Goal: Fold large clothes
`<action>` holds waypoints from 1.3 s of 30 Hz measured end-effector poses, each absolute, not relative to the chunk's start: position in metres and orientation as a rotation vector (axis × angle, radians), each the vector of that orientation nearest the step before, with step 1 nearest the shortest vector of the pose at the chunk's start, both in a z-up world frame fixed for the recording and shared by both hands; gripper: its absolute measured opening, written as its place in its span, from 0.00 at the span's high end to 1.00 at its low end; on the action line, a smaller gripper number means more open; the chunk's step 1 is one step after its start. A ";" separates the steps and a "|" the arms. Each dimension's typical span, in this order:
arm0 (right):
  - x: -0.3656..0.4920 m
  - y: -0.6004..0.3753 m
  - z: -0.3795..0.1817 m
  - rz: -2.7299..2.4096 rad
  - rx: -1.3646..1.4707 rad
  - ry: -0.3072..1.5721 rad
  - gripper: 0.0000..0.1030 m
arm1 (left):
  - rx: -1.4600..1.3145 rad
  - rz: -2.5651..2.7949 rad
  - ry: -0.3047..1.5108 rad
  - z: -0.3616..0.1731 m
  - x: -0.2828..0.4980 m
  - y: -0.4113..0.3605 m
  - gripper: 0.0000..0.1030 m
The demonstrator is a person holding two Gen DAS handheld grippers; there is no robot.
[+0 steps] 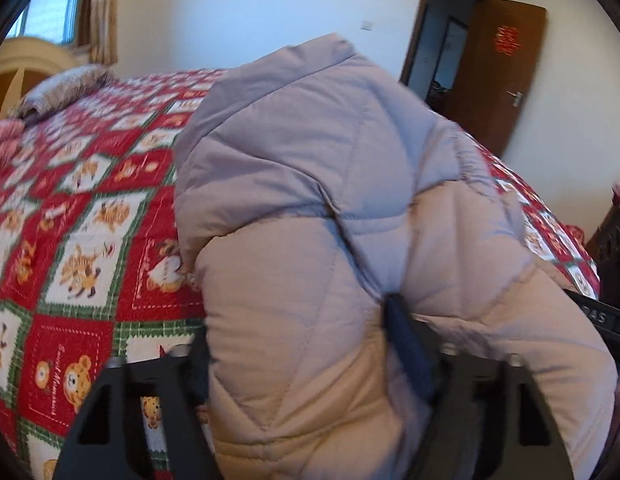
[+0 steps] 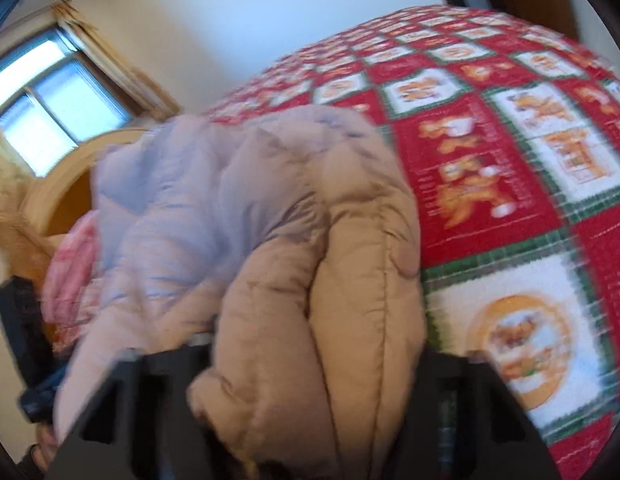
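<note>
The beige quilted jacket (image 1: 350, 240) fills the frame centre, bunched above the red patchwork bedspread (image 1: 82, 240). The left gripper (image 1: 306, 344) and right gripper (image 2: 310, 364) each pinch a thick fold. Folding seems barely begun; no neat fold shows.

Matt quilted padded-cloth jacket (image 1: 350, 200) lies on a printed cotton-like bedspread (image 1: 90, 220); door (image 1: 498, 72) of glossy wood.

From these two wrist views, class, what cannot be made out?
- Left wrist: the puffy beige quilted coat hides the left gripper fingertips and much of the red patchwork quilt.
- Right wrist: motion blur smears quilt pictures; coat folds cover the right gripper pads.
- Both: coat's lower part cut off.
</note>
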State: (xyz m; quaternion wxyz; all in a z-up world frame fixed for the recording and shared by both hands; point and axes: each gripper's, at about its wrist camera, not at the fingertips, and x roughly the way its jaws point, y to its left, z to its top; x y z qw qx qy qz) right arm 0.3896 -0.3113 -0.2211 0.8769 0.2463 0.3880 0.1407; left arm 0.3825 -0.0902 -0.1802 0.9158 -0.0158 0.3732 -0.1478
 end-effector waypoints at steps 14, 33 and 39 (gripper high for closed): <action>0.311 -0.292 -0.161 0.373 0.536 0.609 0.78 | 0.087 -0.336 0.542 -0.068 0.288 -0.083 0.72; 0.315 -0.200 -0.131 0.558 0.486 0.575 0.79 | 0.065 -0.207 0.472 -0.034 0.245 0.010 0.74; 0.319 -0.176 -0.127 0.587 0.449 0.589 0.79 | 0.038 -0.178 0.475 -0.037 0.243 0.037 0.74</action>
